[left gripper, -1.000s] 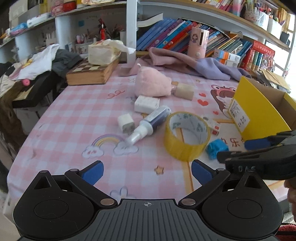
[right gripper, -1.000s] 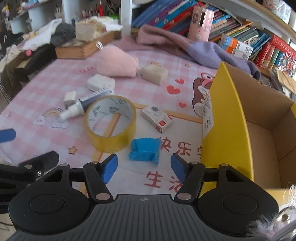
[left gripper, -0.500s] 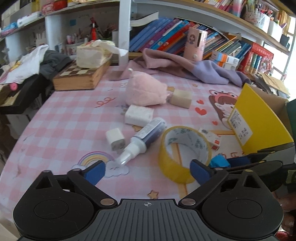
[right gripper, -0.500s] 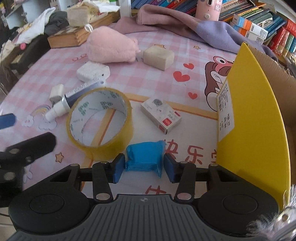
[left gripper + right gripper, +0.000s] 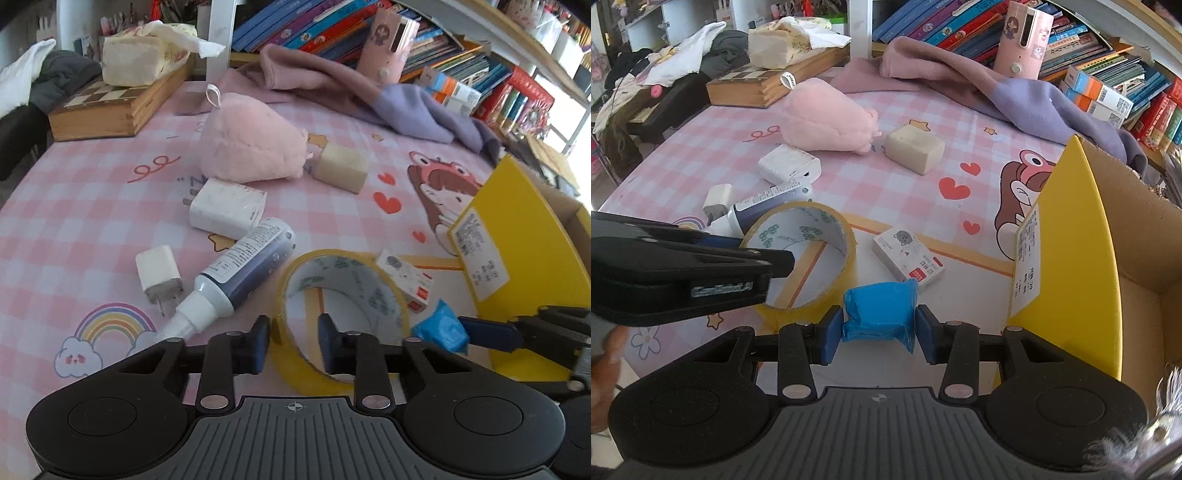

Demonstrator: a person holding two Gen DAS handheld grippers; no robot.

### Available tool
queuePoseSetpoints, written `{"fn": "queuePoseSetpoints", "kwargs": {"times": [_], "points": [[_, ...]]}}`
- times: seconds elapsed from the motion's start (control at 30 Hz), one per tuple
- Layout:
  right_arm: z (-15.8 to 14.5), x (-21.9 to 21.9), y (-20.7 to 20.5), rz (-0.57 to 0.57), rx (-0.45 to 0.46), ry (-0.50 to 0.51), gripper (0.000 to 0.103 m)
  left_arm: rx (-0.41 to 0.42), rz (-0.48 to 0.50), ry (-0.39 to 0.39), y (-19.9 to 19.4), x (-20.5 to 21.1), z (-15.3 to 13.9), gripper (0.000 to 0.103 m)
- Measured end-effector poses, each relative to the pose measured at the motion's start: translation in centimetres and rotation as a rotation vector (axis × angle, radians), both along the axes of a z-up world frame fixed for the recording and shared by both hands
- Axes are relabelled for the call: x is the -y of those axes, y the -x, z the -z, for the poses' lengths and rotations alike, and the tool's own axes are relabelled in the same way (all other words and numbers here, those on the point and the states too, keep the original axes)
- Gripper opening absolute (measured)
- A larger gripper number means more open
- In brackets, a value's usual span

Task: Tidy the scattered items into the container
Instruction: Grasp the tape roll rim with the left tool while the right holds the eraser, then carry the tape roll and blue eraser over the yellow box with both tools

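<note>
Tape roll [image 5: 341, 314] wall between closing left fingers [image 5: 258, 343].
Right fingers [image 5: 829, 338], closing, clamp blue packet [image 5: 881, 314].

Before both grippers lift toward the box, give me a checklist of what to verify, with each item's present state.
1. Right gripper on the blue packet: ok, both pads press its sides; jaws closing.
2. Left gripper on the yellow tape roll: ok, one finger inside the ring, one outside; jaws closing on its wall.
3. Tape wall firmly pinched: cannot tell.
4. Yellow box open: ok, its inside shows, flap upright.
5. Path for the right gripper to the box: ok, nothing between them.
6. Spray bottle apart from the tape: cannot tell, it lies close.
</note>
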State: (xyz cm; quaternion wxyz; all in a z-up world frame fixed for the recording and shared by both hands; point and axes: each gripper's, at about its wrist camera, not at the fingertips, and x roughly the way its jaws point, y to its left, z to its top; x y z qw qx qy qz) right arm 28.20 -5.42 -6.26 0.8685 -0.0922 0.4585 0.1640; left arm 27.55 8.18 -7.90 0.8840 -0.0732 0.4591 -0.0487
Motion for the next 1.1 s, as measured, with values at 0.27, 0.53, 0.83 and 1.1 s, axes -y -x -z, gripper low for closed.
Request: {"fn": "queuePoseSetpoints", "kwargs": {"times": [0.27,0.53,0.83,1.1], "points": [[-0.3,0.2,0.2,-0.006,0.013,-0.024,0.04,0.015,-0.048,0.041,0.8,-1.4,-0.2,0.008],[-2.3,0.1,2.4,-0.051,0.09,-0.078,0.04,0.075,-0.138,0.106,4.5,-3.8,-2.9,0.008],[-4.1,-0.6,6.7,-0.101,0.14,-0.112,0.04,0.1,-0.21,0.126,9.8,-5.6,-4.7,0.008],[-5.2,-0.4,12.0,-0.107,0.18,-0.142,0.04,0.149,-0.209,0.146,15.3,-5.5,-6.2,0.008]]}}
